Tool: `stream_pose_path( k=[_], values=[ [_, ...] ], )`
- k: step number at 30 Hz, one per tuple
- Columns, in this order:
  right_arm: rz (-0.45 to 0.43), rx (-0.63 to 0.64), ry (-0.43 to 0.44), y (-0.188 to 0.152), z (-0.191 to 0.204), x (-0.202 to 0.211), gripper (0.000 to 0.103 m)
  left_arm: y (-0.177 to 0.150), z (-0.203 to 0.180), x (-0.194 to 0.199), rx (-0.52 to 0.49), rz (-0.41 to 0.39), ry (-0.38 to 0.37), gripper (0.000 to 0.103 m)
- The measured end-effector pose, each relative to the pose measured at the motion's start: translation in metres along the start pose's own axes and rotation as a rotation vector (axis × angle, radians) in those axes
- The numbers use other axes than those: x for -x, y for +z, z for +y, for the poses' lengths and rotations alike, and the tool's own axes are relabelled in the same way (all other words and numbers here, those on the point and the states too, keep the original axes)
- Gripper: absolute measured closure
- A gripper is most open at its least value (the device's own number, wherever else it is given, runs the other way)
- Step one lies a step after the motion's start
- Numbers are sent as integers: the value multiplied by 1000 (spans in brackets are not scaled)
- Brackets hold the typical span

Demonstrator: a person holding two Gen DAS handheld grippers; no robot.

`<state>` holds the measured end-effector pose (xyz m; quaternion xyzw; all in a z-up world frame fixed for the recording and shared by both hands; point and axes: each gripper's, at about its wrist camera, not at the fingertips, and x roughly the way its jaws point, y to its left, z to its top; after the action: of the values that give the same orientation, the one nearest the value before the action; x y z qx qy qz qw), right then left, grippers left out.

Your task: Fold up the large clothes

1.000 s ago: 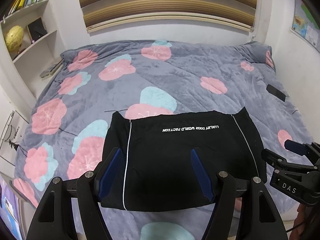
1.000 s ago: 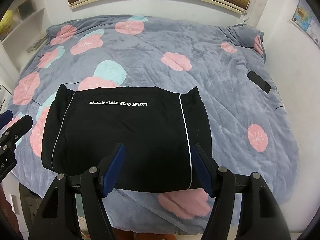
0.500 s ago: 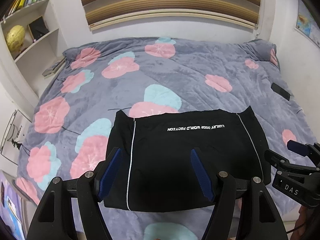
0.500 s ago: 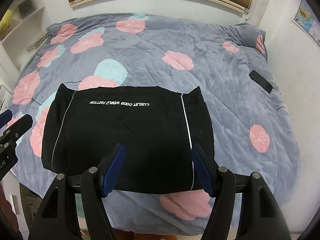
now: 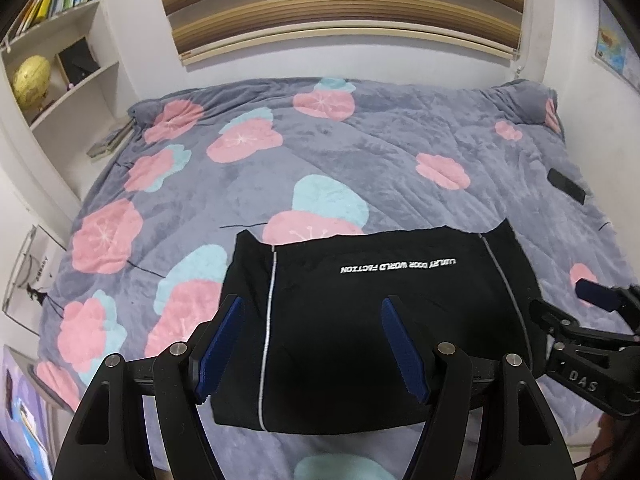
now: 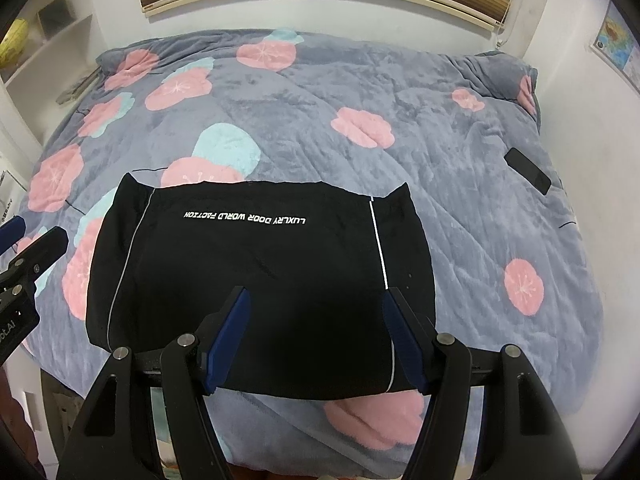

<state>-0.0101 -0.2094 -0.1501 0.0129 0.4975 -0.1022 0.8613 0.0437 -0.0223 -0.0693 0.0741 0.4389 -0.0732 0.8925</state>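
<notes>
Black cloth lies folded into a neat block near the front edge of the bed — this garment (image 5: 372, 320) has two pale stripes running front to back and one line of white lettering across its far part. It rests flat on a grey blanket (image 5: 360, 160) printed with pink and pale-blue flowers.

Both grippers are held above the near edge of the garment, level and pointing forward across the bed toward the wall. The left gripper (image 5: 310, 346) hangs over the garment's left half, one stripe showing between its fingers. The right gripper (image 6: 314, 340) hangs over the right half, its right finger close to the other stripe. Each also shows at the edge of the other's view, so they sit side by side, apart from one another.

Counted: one garment, two grippers, one dark phone (image 6: 528, 171) lying well apart on the blanket's right side, and one yellow globe (image 5: 31, 82) on the shelf (image 5: 80, 72) at left.

Each gripper stands wide apart with blue pads (image 5: 219, 350) facing inward — neither holds anything, and whether the tips touch the cloth cannot be told.
</notes>
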Motion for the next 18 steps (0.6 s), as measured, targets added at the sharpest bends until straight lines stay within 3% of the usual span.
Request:
stream_pose_path(
  k=[18],
  values=[
    [-21, 4, 8, 38, 4, -20, 33, 31, 4, -27, 3, -13, 43, 30]
  ],
)
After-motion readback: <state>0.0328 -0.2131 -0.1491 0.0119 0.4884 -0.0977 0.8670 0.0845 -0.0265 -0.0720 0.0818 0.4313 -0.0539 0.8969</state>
